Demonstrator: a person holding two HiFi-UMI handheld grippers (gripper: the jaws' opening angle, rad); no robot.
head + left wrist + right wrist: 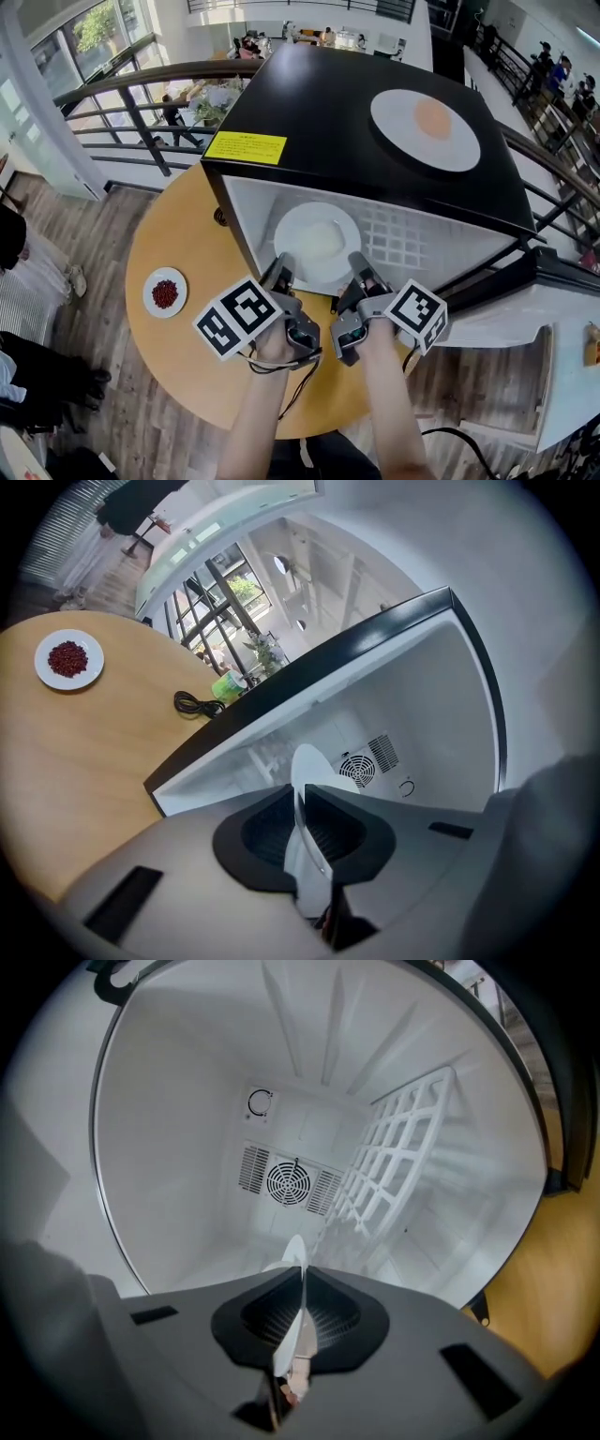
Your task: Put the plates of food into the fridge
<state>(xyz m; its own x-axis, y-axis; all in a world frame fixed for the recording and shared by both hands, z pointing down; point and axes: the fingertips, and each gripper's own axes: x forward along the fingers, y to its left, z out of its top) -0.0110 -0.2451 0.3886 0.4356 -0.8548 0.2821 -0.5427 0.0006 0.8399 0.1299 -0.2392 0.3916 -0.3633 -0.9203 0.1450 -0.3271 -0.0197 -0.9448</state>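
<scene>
White plate pinched by its near rim, my left fingers and right fingers both clamped thin on it, at the fridge mouth. Risk: uneven hands tilt it, food slides; rim clips wire shelf.

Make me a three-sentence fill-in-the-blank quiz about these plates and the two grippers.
1. The left gripper and the right gripper, each shut on the rim of one round white plate, hold it at the open black ____.
2. The small white plate on the round wooden table holds ____ food.
3. The white plate with orange food lies on ____ of that appliance.
Missing words: fridge, red, top.
</scene>
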